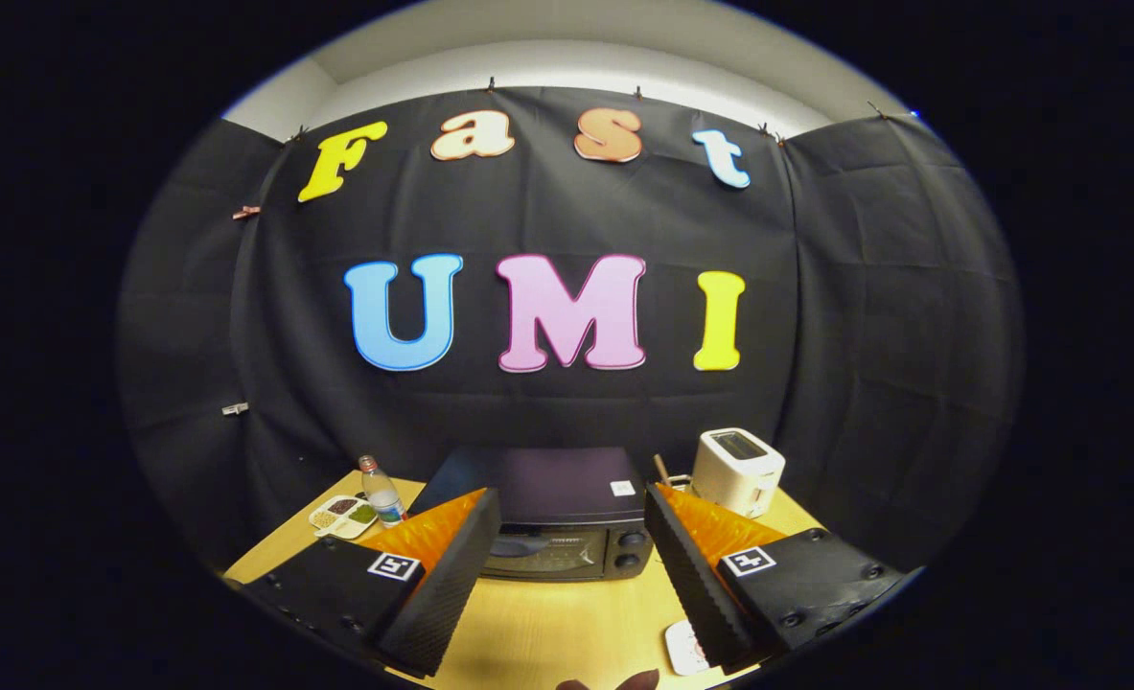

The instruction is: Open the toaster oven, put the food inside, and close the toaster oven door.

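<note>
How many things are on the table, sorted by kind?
Toaster oven, door shut: 1
White toaster: 1
Water bottle: 1
Divided snack tray: 1
White plate, partly behind a finger: 1
Total: 5
The tongs are open, holding nothing, the oven just beyond them.

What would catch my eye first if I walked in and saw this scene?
Most likely the dark toaster oven on the wooden table, door closed, sitting just beyond the open gripper, whose two fingers frame it with nothing between them. To its right stands a white pop-up toaster. To its left are a water bottle and a small divided dish holding food.
</note>
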